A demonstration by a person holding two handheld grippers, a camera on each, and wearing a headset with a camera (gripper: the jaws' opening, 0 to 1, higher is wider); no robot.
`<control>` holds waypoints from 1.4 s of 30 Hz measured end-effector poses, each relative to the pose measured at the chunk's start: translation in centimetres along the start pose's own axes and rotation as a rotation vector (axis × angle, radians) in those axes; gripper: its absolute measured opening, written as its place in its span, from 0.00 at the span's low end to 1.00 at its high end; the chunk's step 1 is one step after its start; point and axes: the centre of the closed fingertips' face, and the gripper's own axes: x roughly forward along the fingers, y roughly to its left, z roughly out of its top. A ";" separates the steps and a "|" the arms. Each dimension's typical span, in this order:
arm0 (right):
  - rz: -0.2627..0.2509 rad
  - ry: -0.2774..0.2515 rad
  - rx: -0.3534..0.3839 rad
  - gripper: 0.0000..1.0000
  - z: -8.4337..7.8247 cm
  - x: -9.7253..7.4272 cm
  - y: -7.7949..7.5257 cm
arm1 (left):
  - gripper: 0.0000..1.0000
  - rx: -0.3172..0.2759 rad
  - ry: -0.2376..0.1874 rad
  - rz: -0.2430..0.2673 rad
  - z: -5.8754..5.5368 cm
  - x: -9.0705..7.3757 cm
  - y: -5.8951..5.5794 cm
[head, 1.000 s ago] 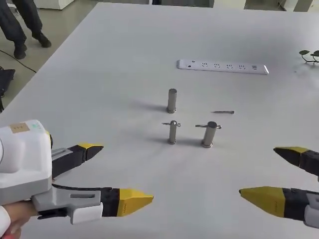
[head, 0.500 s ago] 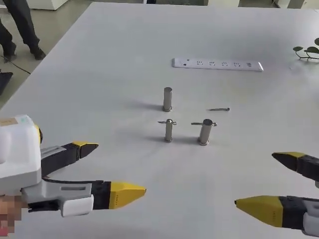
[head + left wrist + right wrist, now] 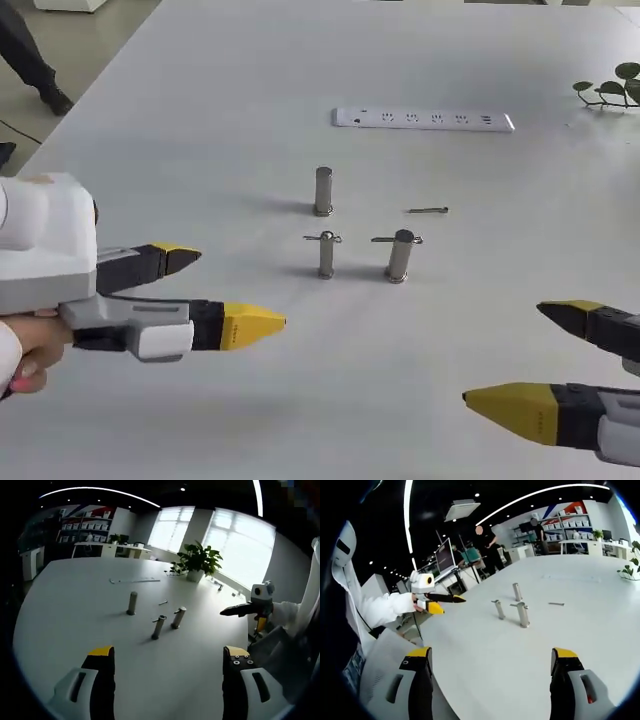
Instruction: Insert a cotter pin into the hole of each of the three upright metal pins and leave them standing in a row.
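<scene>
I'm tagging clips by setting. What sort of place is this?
Probably an open-plan office or lab: a large white table, shelves along the wall, a monitor on a stand, and a potted plant by big windows.

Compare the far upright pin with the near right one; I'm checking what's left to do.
The far pin is bare; the near right pin has a cotter pin crosswise through its top. The far pin stands alone at the back; the near right pin stands beside another fitted pin. Both are upright and made of grey metal.
</scene>
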 end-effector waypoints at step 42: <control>-0.117 -0.057 0.071 0.95 -0.4 -1.7 -1.4 | 0.55 0.094 -0.043 0.040 6.9 15.2 8.1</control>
